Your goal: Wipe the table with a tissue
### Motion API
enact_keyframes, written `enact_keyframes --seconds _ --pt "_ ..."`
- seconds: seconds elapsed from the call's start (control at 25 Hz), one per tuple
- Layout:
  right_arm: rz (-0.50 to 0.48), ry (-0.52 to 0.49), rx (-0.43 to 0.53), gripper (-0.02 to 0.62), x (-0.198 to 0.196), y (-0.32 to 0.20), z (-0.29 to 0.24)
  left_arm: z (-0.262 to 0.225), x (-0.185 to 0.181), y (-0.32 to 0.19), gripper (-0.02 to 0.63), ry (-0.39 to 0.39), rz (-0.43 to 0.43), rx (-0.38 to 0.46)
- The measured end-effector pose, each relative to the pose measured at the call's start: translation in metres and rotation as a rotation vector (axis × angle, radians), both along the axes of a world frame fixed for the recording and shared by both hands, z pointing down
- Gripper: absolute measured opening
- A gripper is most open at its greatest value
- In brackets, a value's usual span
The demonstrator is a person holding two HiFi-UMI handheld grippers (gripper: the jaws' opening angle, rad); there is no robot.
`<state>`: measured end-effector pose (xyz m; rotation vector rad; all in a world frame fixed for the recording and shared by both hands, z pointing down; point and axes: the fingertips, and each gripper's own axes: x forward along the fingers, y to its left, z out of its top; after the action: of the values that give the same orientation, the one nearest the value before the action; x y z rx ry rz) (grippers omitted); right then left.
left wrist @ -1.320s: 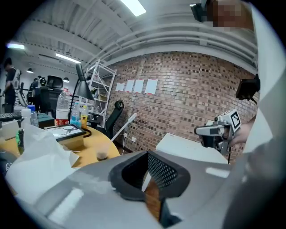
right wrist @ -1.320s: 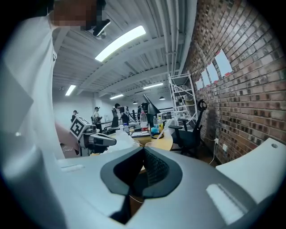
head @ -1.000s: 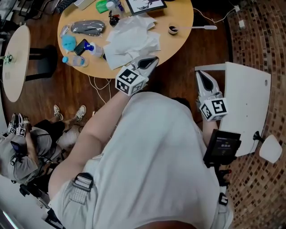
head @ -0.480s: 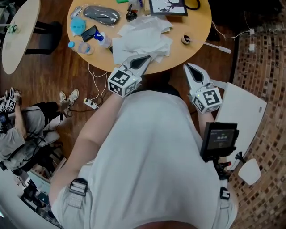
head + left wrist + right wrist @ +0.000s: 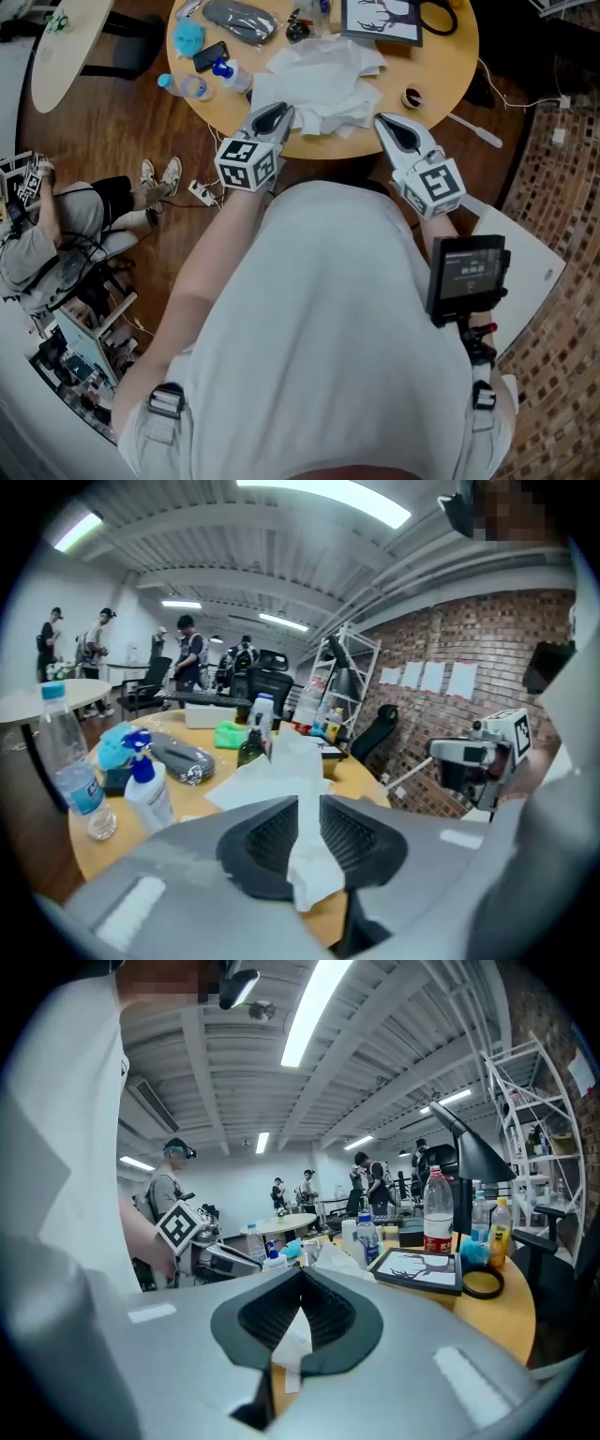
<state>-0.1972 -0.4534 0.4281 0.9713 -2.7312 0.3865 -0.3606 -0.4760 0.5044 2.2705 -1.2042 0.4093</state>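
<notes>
Both grippers at the near rim of the round table, the tissue heap between them.

The person's two forearms reach forward and angle slightly inward, each marker cube nearest the body and the jaws pointing out over the wood. The left gripper (image 5: 272, 114) tilts downward with its tip on the near left edge of the crumpled white tissue (image 5: 323, 84). Its jaws have just been opening and now stand a slit apart, a fold of tissue in the gap and drooping below the pads. The right gripper (image 5: 392, 129) sits lower and flatter at the table (image 5: 441, 66) edge, just beside the heap's right side. Its jaws are drawn together at the tips and grip nothing that can be made out. The tissue lies spread at the table's near middle, below a framed picture (image 5: 380, 21).
</notes>
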Motion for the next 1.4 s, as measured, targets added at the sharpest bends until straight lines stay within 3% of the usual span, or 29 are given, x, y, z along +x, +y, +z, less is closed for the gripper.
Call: enact_keyframes --seconds 0.16,0.24,0.32,0.44,0.72,0.8,0.84,0.92,0.96,1.04,1.12,1.4 --pt "-0.036 -0.011 -0.01 0.006 0.0 -0.007 0.001 0.03 -0.024 -0.016 0.2 -0.047 -0.166 -0.149" --pt "-0.036 -0.013 -0.013 0.006 0.004 -0.01 0.0 0.043 -0.022 -0.027 0.329 -0.069 -0.204 -0.222" --pt "-0.025 -0.017 -0.013 0.006 0.009 -0.012 -0.001 0.054 -0.018 -0.04 0.412 -0.098 -0.227 -0.268" --pt "-0.017 -0.023 -0.014 0.006 0.013 -0.012 -0.001 0.063 -0.009 -0.051 0.468 -0.117 -0.249 -0.343" --pt "0.027 -0.043 -0.024 0.006 0.025 -0.012 0.003 0.074 0.027 -0.069 0.469 -0.213 -0.215 -0.416" --pt "0.038 -0.051 -0.027 0.006 0.028 -0.013 0.004 0.083 0.037 -0.061 0.45 -0.247 -0.193 -0.478" --pt "0.044 -0.054 -0.029 0.006 0.03 -0.014 0.004 0.086 0.029 -0.058 0.416 -0.324 -0.203 -0.493" --pt "0.056 -0.059 -0.032 0.006 0.034 -0.017 0.004 0.085 0.0 -0.061 0.296 -0.501 -0.252 -0.445" --pt "0.06 -0.061 -0.033 0.006 0.036 -0.018 0.004 0.084 -0.002 -0.065 0.249 -0.503 -0.255 -0.409" --pt "0.068 -0.063 -0.035 0.006 0.04 -0.022 0.006 0.08 0.008 -0.068 0.139 -0.412 -0.239 -0.352" --pt "0.072 -0.066 -0.043 0.006 0.042 -0.024 0.009 0.072 0.007 -0.063 0.06 -0.371 -0.237 -0.323" --pt "0.047 -0.053 -0.041 0.006 0.032 -0.024 0.006 0.029 0.002 -0.054 0.008 -0.337 -0.182 -0.165"
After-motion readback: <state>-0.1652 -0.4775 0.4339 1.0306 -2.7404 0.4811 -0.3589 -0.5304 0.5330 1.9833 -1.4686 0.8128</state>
